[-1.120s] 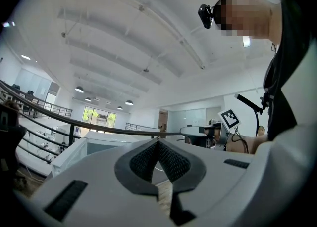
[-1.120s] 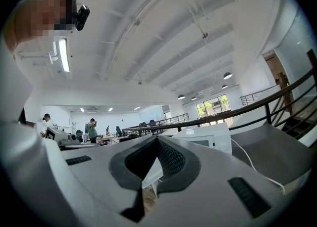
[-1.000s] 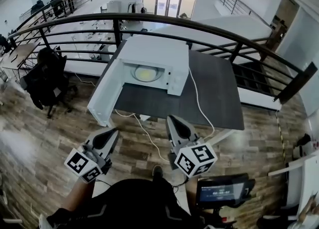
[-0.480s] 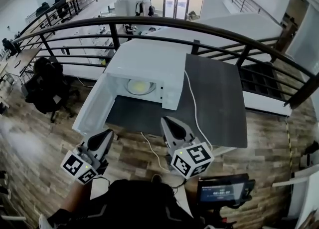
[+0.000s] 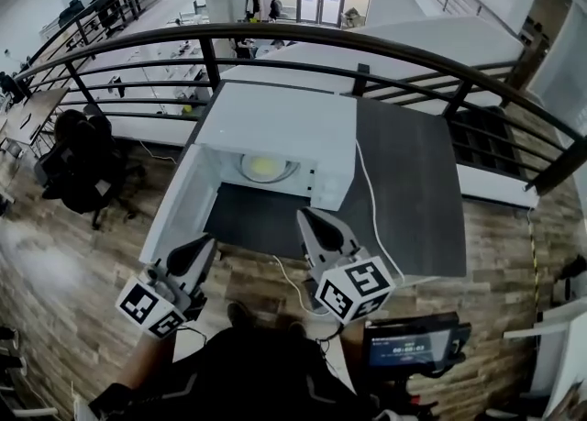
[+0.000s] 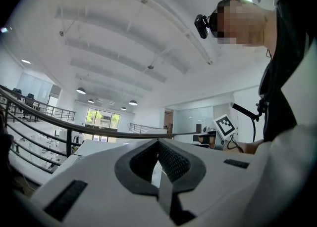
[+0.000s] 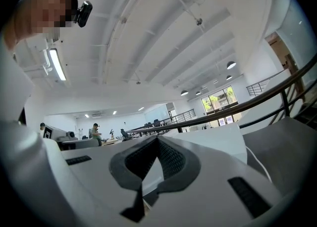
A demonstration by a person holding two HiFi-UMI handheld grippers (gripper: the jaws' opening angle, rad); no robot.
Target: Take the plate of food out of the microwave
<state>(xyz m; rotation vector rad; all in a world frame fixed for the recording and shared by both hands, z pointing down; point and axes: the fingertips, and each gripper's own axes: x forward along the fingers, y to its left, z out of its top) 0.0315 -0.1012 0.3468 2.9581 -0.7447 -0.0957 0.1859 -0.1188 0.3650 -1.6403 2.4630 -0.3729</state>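
Head view: the microwave (image 5: 275, 121) sat on the dark table (image 5: 413, 199) at frame centre, with its door (image 5: 179, 204) swung open to the left. The plate (image 5: 266, 169) of yellowish food lay inside the cavity, with nothing touching it. The left gripper (image 5: 204, 245) and right gripper (image 5: 305, 217) were low in the frame near the table's front edge, well apart from the plate.

Left gripper view: jaws clenched tip to tip with nothing between them. Only white microwave casing and railing showed beyond.

Right gripper view: jaws likewise clenched and empty, pointed toward the microwave.

Progress, as judged: the door is open, so access is done. Opening a gripper, reaching in, grasping the plate and drawing it out all remain.
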